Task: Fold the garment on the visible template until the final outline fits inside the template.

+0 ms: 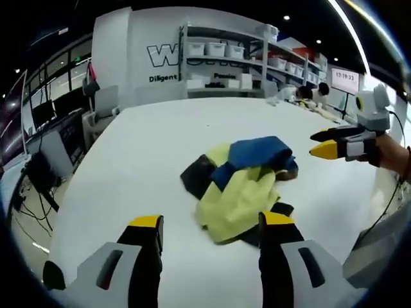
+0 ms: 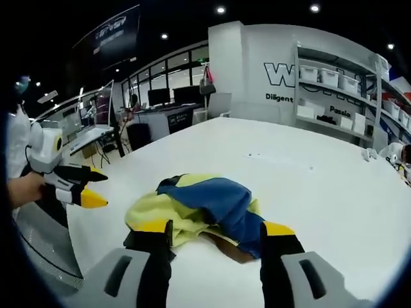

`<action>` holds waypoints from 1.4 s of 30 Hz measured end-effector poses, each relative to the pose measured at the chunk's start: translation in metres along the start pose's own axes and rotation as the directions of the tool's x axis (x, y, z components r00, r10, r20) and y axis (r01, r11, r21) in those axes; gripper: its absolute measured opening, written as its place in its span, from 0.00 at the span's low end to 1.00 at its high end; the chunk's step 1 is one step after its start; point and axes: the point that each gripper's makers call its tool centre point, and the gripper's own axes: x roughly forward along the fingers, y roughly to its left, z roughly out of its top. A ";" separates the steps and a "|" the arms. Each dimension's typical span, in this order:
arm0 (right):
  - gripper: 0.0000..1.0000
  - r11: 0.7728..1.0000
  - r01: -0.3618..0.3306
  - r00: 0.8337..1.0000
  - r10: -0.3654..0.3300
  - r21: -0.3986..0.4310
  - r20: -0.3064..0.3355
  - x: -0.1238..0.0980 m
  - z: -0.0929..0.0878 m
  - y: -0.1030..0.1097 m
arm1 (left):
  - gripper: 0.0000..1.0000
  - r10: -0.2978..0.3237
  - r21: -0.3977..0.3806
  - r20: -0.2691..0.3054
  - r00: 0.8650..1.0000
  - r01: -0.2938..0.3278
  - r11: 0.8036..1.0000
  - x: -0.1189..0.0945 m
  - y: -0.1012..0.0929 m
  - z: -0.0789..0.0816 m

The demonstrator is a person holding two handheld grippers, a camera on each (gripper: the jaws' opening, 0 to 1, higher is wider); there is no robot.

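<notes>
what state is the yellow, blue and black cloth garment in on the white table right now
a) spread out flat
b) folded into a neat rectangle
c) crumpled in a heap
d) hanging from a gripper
c: the yellow, blue and black cloth garment lies bunched in a loose heap on the white table, with both the left gripper and right gripper open and holding nothing.

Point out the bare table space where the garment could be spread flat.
The white table is bare between the crumpled garment and the shelving, and beside it toward the monitors. It is crowded where the left gripper and right gripper close in.
</notes>
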 end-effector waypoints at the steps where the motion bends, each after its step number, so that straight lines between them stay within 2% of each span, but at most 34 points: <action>1: 0.46 1.000 0.000 1.000 0.000 -0.001 -0.002 0.002 -0.001 -0.001 | 0.54 -0.003 0.001 -0.006 1.000 0.003 1.000 0.002 -0.001 -0.001; 4: 0.40 1.000 0.001 1.000 -0.001 0.002 -0.006 0.014 -0.003 -0.005 | 0.53 -0.012 -0.003 -0.046 0.999 0.012 1.000 0.015 -0.004 -0.010; 7: 0.35 1.000 -0.004 1.000 0.004 0.009 -0.014 0.026 -0.005 -0.008 | 0.51 -0.016 -0.006 -0.062 0.998 0.016 1.000 0.022 -0.005 -0.015; 12: 0.29 1.000 -0.015 1.000 0.014 -0.027 -0.025 0.043 -0.006 -0.008 | 0.46 -0.026 -0.019 -0.102 0.994 0.024 1.000 0.036 -0.006 -0.025; 14: 0.22 0.999 -0.014 0.999 0.013 -0.043 -0.035 0.048 -0.007 -0.008 | 0.41 -0.042 -0.042 -0.138 0.989 0.037 0.998 0.043 -0.009 -0.032; 15: 0.20 0.998 -0.017 0.999 0.015 -0.052 -0.038 0.051 -0.007 -0.008 | 0.37 -0.069 -0.048 -0.157 0.985 0.062 0.997 0.044 -0.014 -0.036; 17: 0.18 0.998 -0.017 0.999 0.014 -0.059 -0.045 0.055 -0.007 -0.008 | 0.31 -0.057 -0.049 -0.171 0.984 0.050 0.998 0.048 -0.013 -0.039; 20: 0.11 0.996 -0.024 0.998 0.020 -0.082 -0.051 0.060 -0.008 -0.005 | 0.29 -0.052 -0.031 -0.192 0.980 0.047 0.998 0.052 -0.014 -0.046; 22: 0.05 0.995 -0.022 0.998 0.017 -0.099 -0.056 0.061 -0.009 -0.005 | 0.21 -0.062 -0.044 -0.206 0.977 0.054 0.998 0.053 -0.017 -0.050; 23: 0.00 0.994 -0.023 0.998 0.018 -0.103 -0.053 0.061 -0.008 -0.005 | 0.16 -0.049 -0.046 -0.208 0.977 0.040 0.998 0.052 -0.015 -0.051; 24: 0.00 0.994 -0.024 0.998 0.018 -0.105 -0.052 0.060 -0.008 -0.005 | 0.10 -0.008 -0.033 -0.209 0.978 0.001 0.999 0.052 -0.008 -0.052; 25: 0.00 0.994 -0.020 0.999 0.015 -0.103 -0.050 0.060 -0.007 -0.006 | 0.04 0.023 0.011 -0.190 0.982 -0.021 1.000 0.052 -0.003 -0.051; 29: 0.00 0.991 0.011 1.000 -0.015 -0.130 -0.025 0.057 0.000 -0.011 | 0.03 0.002 -0.021 -0.172 0.985 -0.005 1.000 0.052 -0.008 -0.047; 32: 0.00 0.991 0.022 1.000 -0.023 -0.131 -0.012 0.053 0.006 -0.015 | 0.02 0.019 -0.012 -0.144 0.989 -0.021 1.000 0.047 -0.004 -0.040; 35: 0.00 0.990 0.039 0.999 -0.038 -0.133 0.010 0.047 0.012 -0.019 | 0.02 0.021 -0.050 -0.124 0.992 -0.027 0.998 0.043 -0.002 -0.034; 39: 0.00 0.990 0.065 0.998 -0.062 -0.125 0.026 0.041 0.018 -0.026 | 0.02 0.019 -0.058 -0.110 0.994 -0.025 0.998 0.037 -0.001 -0.026; 40: 0.00 0.989 0.083 0.996 -0.079 -0.119 0.035 0.036 0.022 -0.032 | 0.02 0.023 -0.057 -0.082 0.996 -0.027 0.998 0.032 0.000 -0.019; 42: 0.00 0.989 0.093 0.995 -0.089 -0.113 0.042 0.031 0.024 -0.036 | 0.02 0.022 -0.062 -0.084 0.996 -0.027 0.998 0.029 0.000 -0.017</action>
